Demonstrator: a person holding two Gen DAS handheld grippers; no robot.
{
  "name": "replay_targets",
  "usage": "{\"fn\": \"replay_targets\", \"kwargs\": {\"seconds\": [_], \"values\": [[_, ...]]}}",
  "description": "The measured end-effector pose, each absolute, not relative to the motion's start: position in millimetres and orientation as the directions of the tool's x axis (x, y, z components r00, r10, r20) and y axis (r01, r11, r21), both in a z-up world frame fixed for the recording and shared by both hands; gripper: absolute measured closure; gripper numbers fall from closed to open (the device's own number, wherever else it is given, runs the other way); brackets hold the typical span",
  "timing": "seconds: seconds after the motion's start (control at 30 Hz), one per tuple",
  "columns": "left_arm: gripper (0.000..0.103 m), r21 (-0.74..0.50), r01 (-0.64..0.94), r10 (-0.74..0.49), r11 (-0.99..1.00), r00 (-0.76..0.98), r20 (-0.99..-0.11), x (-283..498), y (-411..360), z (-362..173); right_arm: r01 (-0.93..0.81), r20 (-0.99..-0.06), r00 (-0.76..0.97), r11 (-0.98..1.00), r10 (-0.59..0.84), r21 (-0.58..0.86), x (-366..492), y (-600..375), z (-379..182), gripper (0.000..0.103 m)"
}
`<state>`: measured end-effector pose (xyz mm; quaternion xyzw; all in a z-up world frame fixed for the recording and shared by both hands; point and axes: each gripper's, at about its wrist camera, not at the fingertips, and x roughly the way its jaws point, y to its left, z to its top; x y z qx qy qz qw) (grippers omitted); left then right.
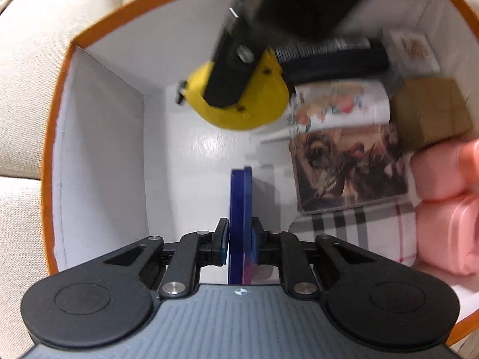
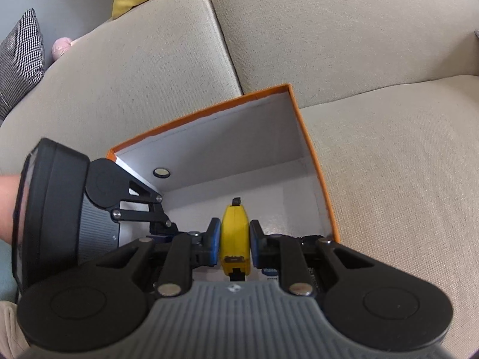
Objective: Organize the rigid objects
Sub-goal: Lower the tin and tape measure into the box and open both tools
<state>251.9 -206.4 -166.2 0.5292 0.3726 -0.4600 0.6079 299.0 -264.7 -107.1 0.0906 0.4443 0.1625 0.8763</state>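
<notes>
1. The left gripper (image 1: 239,239) points down into an orange box (image 1: 69,59) with white inner walls, which sits on a beige sofa (image 2: 359,45).
2. A thin blue flat object (image 1: 239,203) stands on edge between the left fingers. The jaws are narrow. A thin gap shows between the left pad and the blue face, so the pads do not seem to press on it.
3. The blue object's far edge reaches down toward the box's white floor; whether it touches cannot be told.
4. The right gripper (image 2: 235,243) is narrow too, its blue pads clamped on both sides of a yellow tape measure (image 2: 235,233).
5. From the left wrist view, the tape measure (image 1: 239,101) hangs low inside the box near its far wall, held by the right gripper (image 1: 230,89) coming in from above.
6. The box's right half is packed: a floral box (image 1: 338,104), a picture box (image 1: 350,167), a brown cardboard box (image 1: 431,113), pink containers (image 1: 443,203) and a plaid item (image 1: 353,233).
</notes>
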Motion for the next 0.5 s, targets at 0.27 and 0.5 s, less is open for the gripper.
{"fn": "replay_targets", "kwargs": {"seconds": [0.27,0.5], "values": [[0.068,0.15,0.971,-0.196,0.188,0.187,-0.963,256,-193,-148,-0.211,-0.764,0.54,0.936,0.353,0.283,305,-259,-109,0.083],[0.068,0.017,0.917,-0.237,0.398,0.12,-0.964,271,-185,-145,-0.214,-0.776,0.523,0.936,0.351,0.279,316,-251,-114,0.083]]}}
